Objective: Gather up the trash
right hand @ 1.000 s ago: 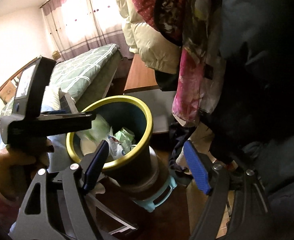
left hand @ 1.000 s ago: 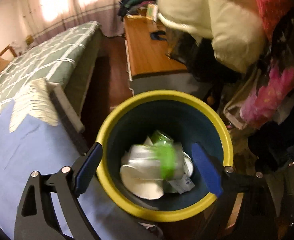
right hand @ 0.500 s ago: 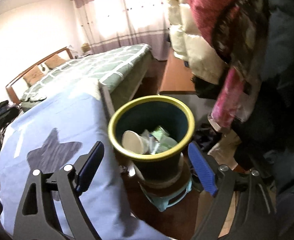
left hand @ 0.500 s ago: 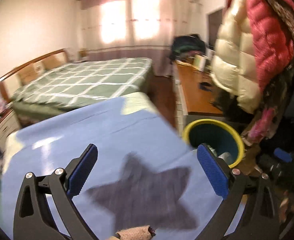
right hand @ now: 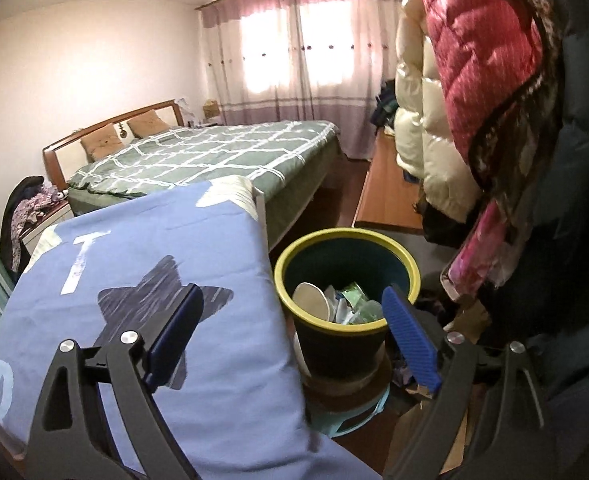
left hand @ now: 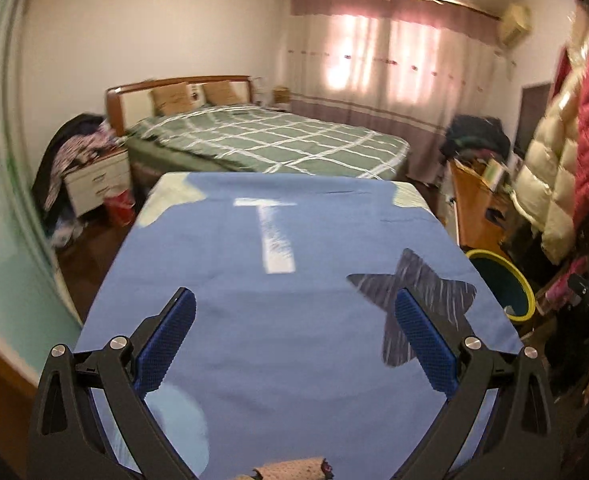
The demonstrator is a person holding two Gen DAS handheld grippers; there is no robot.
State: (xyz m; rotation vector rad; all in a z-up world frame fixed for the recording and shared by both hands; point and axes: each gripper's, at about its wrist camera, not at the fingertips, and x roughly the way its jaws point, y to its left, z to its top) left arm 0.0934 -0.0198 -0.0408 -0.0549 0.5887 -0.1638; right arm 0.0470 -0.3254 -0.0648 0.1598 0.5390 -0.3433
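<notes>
Left gripper: the left gripper (left hand: 294,340) is seen at the bottom of the left wrist view, above the blue cloth (left hand: 294,280); its jaws are spread as wide as they appear to go and nothing is held between them.
Left gripper motion: its jaws have just been opening, though they are steady now, and they are empty.
Right gripper: the right gripper (right hand: 294,340) is seen at the bottom of the right wrist view, one finger over the cloth, the other in front of the bin's near rim; the jaws are wide apart and nothing is gripped.
Right gripper motion: its jaws have just been opening, with no object between them.
Why so held: both pairs of jaws are judged to be spread in readiness for a further piece of trash, or because one has been let go.
Bin: the yellow-rimmed dark bin (right hand: 346,240) is placed just beside the cloth's edge, lower centre-right of the right wrist view, probably so that trash can be dropped in at short reach; it is raised on a light blue stool (right hand: 358,416).
Trash: the trash (right hand: 334,302) is seen inside the bin, piled near the rim: a white paper cup lying on its side, green wrappers, crumpled clear packaging.
Cloth: a dark star and white letters are printed on it; no trash is seen on its visible part.
Small object: a brownish speckled thing (left hand: 290,468) lies at the bottom edge of the left wrist view; what it is cannot be told.
</notes>
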